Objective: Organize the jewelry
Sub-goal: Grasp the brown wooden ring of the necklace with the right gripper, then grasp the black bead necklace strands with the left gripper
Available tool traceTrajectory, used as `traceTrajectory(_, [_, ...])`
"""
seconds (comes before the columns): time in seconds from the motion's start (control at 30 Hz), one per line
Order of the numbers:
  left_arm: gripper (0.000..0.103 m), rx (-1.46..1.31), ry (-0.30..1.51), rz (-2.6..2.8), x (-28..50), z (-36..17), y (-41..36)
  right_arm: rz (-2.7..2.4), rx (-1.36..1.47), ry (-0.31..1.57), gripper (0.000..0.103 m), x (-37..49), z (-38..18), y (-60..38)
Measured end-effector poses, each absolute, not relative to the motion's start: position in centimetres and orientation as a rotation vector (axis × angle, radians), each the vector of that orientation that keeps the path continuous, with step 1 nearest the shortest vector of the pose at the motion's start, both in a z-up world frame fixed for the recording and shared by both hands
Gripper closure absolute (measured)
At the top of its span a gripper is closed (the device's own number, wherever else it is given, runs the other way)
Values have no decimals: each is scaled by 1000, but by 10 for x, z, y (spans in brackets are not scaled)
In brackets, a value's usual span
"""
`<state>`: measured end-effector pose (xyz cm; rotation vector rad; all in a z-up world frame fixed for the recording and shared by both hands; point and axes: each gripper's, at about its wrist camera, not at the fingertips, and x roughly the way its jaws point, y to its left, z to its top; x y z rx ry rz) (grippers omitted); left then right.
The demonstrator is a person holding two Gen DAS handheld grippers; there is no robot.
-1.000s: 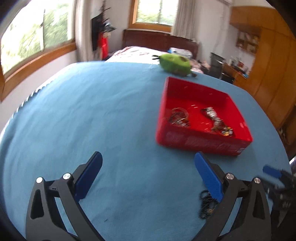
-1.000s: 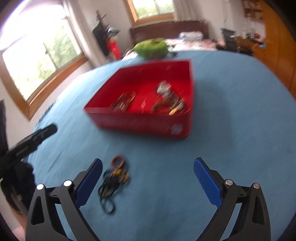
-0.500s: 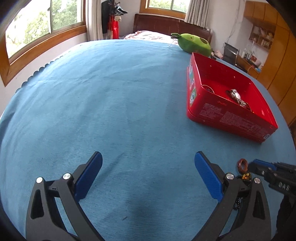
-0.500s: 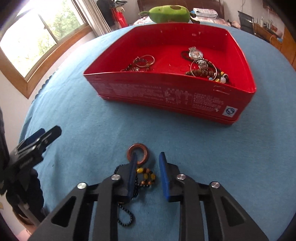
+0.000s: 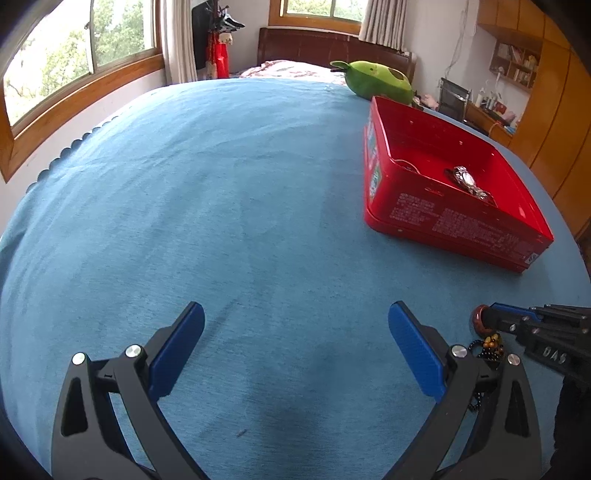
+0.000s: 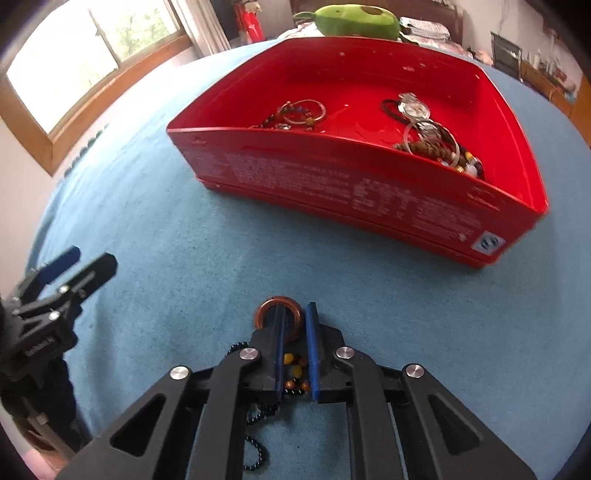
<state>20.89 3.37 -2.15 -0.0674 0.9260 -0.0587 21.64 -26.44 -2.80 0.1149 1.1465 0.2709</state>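
Note:
My right gripper [image 6: 295,325] is shut on a black bead necklace with a brown ring pendant [image 6: 279,312] and amber beads, low over the blue cloth; its chain trails under the gripper. The necklace also shows in the left wrist view [image 5: 480,319], gripped by the right gripper [image 5: 496,315]. A red tray [image 6: 354,184] ahead holds watches [image 6: 413,107], bracelets [image 6: 303,112] and beads. In the left wrist view the tray [image 5: 443,218] lies to the right. My left gripper [image 5: 295,343] is open and empty over the cloth.
A green plush toy [image 6: 354,18] lies behind the tray, also in the left wrist view [image 5: 380,81]. The blue cloth [image 5: 221,184] covers the table. A window is at the left and wooden cabinets at the right. The left gripper [image 6: 66,273] shows at the left of the right wrist view.
My right gripper went from wide open to closed down on the necklace's ring and beads. The left gripper swung left and stayed open.

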Motion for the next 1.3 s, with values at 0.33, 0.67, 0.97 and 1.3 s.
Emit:
traceTrajectory(0.33, [4,-20,961,-249,191,-16,-17,172,220,1089,94,181,-17,-348])
traceTrajectory(0.67, [5,88,1045,-381,176,-28,-98,161,247,1081,94,159,-19,-377])
traceTrajectory(0.97, [48,95,1149,-391,182,-46,-115,193,264,1065,94,154,-18,-392])
traceTrajectory(1.3, [97,2,1137,-399,187,-39,-108,221,280,1056,93,153,-19,-392])
